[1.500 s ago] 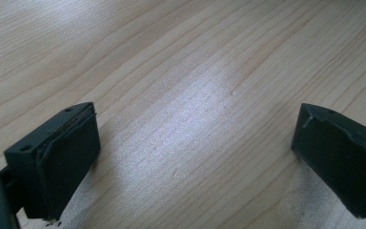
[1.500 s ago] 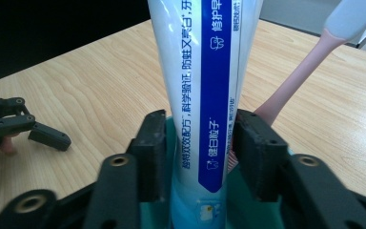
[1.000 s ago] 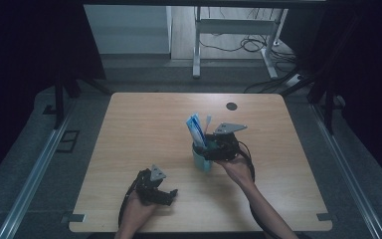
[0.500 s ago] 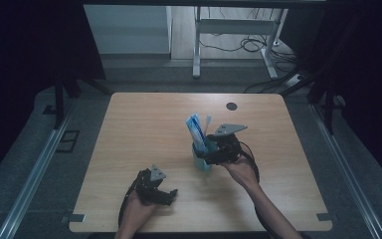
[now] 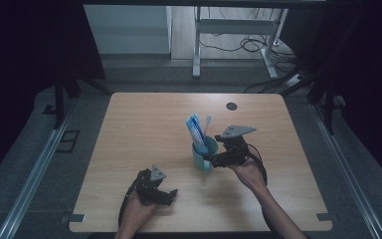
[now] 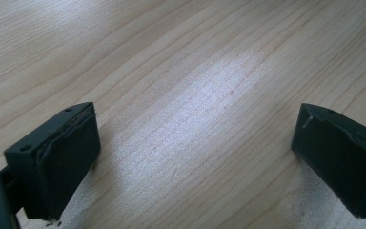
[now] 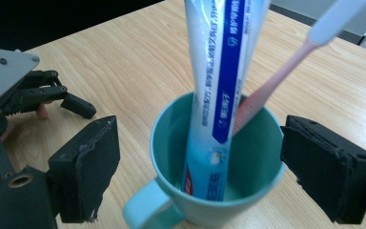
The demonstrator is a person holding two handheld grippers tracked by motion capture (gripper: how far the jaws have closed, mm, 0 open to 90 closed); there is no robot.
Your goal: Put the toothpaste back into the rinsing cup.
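One rectangular table (image 5: pixel 144 129) of pale wood with fine straight grain carries everything, with one small dark round disc (image 5: pixel 231 106) set near its far edge. On it stand two black grippers, each topped by a grey three-cornered plate. The right gripper (image 7: pixel 198 167) sits at the middle of the table, its jaws having just been opening; they stand wide on either side of the mug, pads apparently clear of its wall, though the near edge is blurred. The left gripper (image 6: pixel 193 157) rests near the front edge, jaws wide apart over bare wood, holding nothing. One smooth teal mug (image 7: pixel 262 157) with a looped handle stands upright between the right jaws. Inside it lean one glossy white-and-blue toothpaste tube (image 7: pixel 219 71) and one slim pink toothbrush (image 7: pixel 271 81).
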